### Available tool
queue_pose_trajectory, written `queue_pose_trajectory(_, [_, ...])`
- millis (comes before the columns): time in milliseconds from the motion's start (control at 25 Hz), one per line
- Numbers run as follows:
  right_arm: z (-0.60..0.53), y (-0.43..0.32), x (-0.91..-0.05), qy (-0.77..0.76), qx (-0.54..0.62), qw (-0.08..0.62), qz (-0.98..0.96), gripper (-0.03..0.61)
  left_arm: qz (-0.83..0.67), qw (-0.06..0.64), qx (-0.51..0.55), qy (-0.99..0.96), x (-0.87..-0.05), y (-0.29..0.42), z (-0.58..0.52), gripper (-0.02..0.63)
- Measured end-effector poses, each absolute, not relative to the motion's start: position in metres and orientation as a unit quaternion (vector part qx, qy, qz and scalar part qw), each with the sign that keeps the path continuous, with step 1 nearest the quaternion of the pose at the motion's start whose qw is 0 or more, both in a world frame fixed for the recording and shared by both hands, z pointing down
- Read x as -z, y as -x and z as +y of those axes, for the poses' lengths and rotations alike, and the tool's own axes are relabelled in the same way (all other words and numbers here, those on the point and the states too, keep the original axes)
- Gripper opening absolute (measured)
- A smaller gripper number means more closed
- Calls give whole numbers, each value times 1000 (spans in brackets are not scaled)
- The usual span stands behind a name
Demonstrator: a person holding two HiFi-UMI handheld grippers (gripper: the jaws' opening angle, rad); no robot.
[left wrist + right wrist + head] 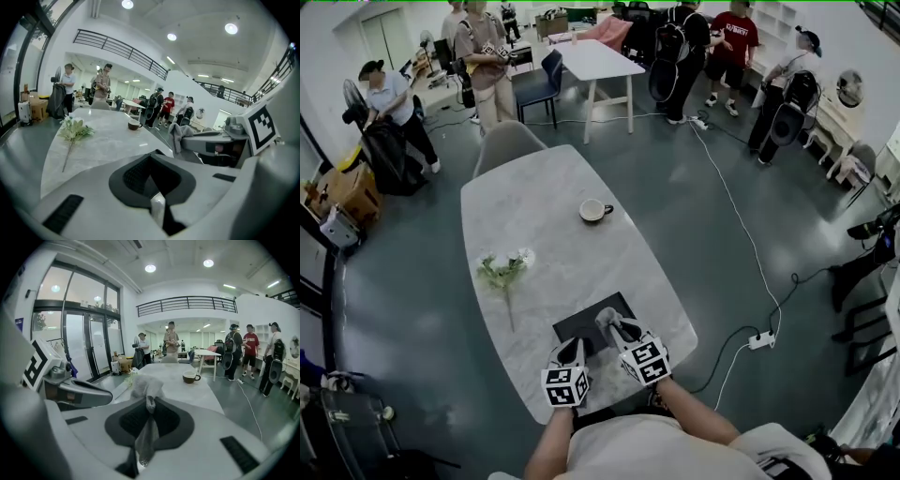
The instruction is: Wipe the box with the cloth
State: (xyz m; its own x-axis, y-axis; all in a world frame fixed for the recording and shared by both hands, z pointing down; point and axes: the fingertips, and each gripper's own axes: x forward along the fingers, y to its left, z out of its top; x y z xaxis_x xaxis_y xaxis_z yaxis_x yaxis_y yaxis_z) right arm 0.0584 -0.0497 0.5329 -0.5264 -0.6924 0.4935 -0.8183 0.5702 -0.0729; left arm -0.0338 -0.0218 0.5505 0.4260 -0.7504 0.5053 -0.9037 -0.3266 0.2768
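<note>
So there's one white marble oval table, and near its near edge lies one flat black square box. I'll place everything off that box.

Two handheld grippers are in play. The right gripper is over the box's right part, and its jaws are clamped on one crumpled grey cloth. In the right gripper view the cloth bunches up just past the jaw tips, with a strip of it running down between them, so it's pinched tight in that gripper. I can't tell if the cloth actually touches the box.

The left gripper sits at the box's near-left edge, just beside the right one. In its own view the left gripper has its jaws pressed together with nothing between them.

Beyond the box, further up the table: one green flower sprig with white blooms off to the left, and one dark coffee cup with a pale inside further out, roughly straight ahead.

Well past the box, off the table, several people are standing around.
</note>
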Motion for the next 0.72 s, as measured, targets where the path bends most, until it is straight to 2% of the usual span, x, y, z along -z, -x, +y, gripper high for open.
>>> queue_pose_trajectory(360, [-27,-114,-480,-419,-119,153,-887,43,-558,228,-111,-790,-507,-27,0,23])
queue_pose_trajectory(720, [5,-166,-413,-407,-70,63,-909,43,-631,150,-55,-759,-439,-66,39,23])
